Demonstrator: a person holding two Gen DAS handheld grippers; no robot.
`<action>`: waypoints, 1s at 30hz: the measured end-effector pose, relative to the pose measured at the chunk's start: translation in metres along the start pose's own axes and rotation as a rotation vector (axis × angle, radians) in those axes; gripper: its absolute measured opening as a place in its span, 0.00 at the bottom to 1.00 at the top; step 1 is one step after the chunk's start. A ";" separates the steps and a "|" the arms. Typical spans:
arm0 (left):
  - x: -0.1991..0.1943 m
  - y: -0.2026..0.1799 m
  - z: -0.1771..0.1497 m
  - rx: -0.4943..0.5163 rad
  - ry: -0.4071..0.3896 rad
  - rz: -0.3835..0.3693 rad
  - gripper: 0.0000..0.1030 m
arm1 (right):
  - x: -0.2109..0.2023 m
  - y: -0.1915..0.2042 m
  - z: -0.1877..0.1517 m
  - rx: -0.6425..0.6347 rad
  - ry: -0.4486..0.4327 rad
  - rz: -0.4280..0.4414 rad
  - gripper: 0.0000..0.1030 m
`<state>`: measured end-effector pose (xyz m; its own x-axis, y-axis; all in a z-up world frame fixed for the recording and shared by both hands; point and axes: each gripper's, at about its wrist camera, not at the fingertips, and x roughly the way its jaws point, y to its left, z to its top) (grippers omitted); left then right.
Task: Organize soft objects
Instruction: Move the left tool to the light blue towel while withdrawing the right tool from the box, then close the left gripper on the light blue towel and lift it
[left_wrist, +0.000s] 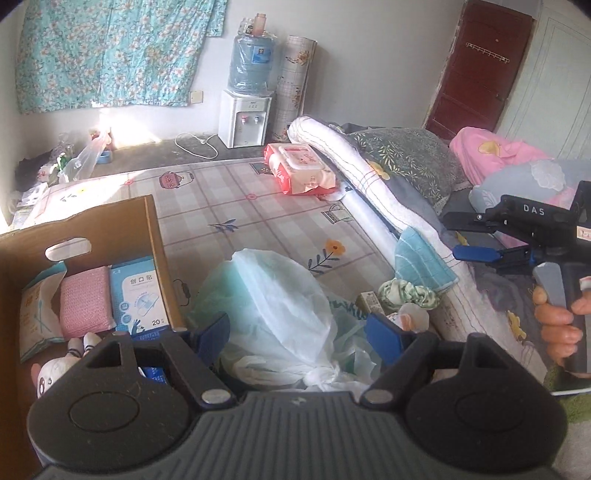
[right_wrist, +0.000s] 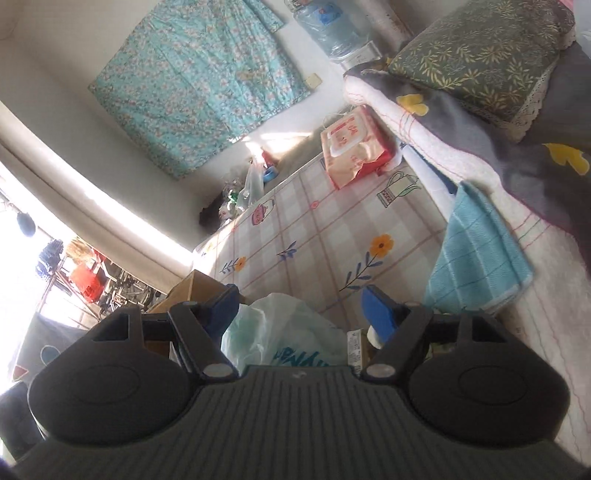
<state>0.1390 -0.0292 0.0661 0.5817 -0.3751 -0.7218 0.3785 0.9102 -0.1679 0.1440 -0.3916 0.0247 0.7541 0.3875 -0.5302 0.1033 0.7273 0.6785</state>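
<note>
While the cardboard box (left_wrist: 92, 236) already holds a pink sponge (left_wrist: 85, 301), a plaster pack (left_wrist: 138, 295), a pouch and a plush toy (left_wrist: 51, 373), plenty is left on the floor mat (left_wrist: 258, 214): tied plastic bag (left_wrist: 273, 306), green scrunchie (left_wrist: 410, 293), blue towel (left_wrist: 421, 258), wet wipes (left_wrist: 303, 168). Left tongs (left_wrist: 303, 338) released, straddling the bag without pressing it. Right tongs (left_wrist: 463, 236) also released, empty, near the towel. Roughly halfway, I'd judge.
</note>
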 end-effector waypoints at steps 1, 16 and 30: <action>0.007 -0.006 0.008 0.008 0.009 -0.009 0.80 | -0.003 -0.014 -0.002 0.016 -0.021 -0.015 0.71; 0.196 -0.092 0.090 0.013 0.312 -0.206 0.79 | 0.040 -0.096 -0.026 0.048 -0.111 -0.180 0.39; 0.316 -0.131 0.086 -0.056 0.533 -0.263 0.79 | 0.076 -0.119 -0.023 0.087 -0.068 -0.181 0.34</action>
<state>0.3353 -0.2822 -0.0820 0.0265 -0.4623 -0.8863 0.4135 0.8123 -0.4114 0.1746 -0.4355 -0.1076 0.7600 0.2140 -0.6137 0.2944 0.7285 0.6186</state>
